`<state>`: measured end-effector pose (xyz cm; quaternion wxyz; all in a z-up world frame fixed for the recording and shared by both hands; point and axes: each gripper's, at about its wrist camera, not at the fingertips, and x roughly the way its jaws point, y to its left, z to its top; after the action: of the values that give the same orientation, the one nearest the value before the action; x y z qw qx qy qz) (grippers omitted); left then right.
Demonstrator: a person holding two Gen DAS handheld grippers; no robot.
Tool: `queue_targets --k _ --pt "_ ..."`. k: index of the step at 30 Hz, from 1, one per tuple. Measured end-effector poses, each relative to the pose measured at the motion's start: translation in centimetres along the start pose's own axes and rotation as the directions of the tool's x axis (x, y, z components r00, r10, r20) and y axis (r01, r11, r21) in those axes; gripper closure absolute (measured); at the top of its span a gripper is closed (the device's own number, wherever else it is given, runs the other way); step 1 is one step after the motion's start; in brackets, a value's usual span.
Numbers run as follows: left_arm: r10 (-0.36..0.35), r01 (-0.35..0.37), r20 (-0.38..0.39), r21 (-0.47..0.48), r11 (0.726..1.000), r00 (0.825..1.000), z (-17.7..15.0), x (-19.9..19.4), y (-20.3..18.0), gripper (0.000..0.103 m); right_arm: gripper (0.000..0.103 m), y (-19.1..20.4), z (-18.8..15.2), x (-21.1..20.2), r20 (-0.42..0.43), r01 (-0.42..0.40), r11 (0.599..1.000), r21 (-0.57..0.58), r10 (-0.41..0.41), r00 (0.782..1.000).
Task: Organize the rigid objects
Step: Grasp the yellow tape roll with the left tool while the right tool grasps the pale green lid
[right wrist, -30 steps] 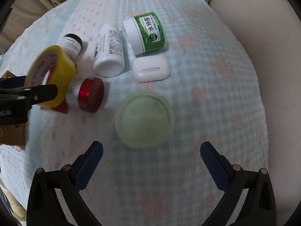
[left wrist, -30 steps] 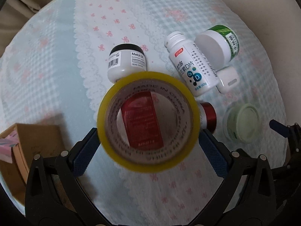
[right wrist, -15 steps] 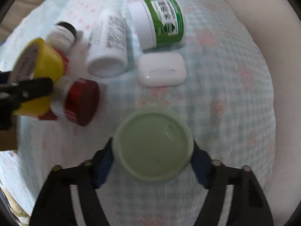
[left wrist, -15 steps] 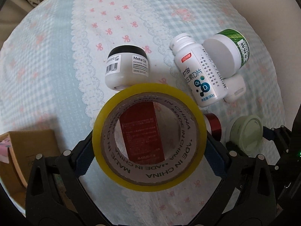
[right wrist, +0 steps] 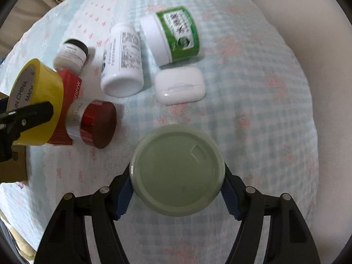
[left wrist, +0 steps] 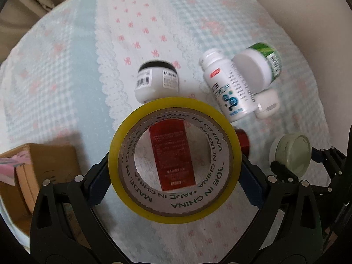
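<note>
Pale blue gingham cloth (right wrist: 253, 88) with pink bows and a white lace-edged strip covers the round surface; beige curtain folds show at the upper left of both views, a cream wall at the right.

We read "MADE IN CHINA" repeated around the core of the yellow tape roll (left wrist: 173, 160), which the left gripper (left wrist: 175, 176) clamps between its jaws at the centre of its view. Through the roll's hole we see a red box (left wrist: 172, 156) with small white print; the bottom line looks like "MARUBI", though we are not sure. Above it lies a white jar with a black cap (left wrist: 157, 80), barcode and a blurred label starting "Metal". To the right lie a white bottle (left wrist: 226, 88) with blue Chinese characters, a green-labelled jar with a white lid (right wrist: 173, 35), and a white earbud case (right wrist: 180, 84) just below that jar. A red-capped jar (right wrist: 94, 124) lies on its side, touching the red box.

Our right gripper (right wrist: 177, 177) has its jaws closed on the pale green lidded tub (right wrist: 177, 171), low centre of its view; contents hidden.

A brown cardboard box (left wrist: 37, 176) sits at the lower left edge of the left view, with something pink inside. Open cloth lies to the right of the tub and across the upper left.
</note>
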<state>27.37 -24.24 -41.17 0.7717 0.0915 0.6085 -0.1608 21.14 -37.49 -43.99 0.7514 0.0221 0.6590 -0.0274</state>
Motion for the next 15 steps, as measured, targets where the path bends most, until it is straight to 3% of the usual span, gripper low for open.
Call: queue_targets --k 8,15 --pt "-0.016 0.017 0.128 -0.005 1.0 0.992 -0.6 -8.3 -0.7 0.005 0.037 -1.2 0.0 -8.0 0.106 0.006 0.999 0.037 -0.01 0.994" --pt "-0.027 0.038 0.236 -0.04 0.998 0.971 -2.5 -17.7 0.1 0.005 0.037 -0.6 -1.7 -17.5 0.234 -0.001 1.0 0.025 -0.005 0.972"
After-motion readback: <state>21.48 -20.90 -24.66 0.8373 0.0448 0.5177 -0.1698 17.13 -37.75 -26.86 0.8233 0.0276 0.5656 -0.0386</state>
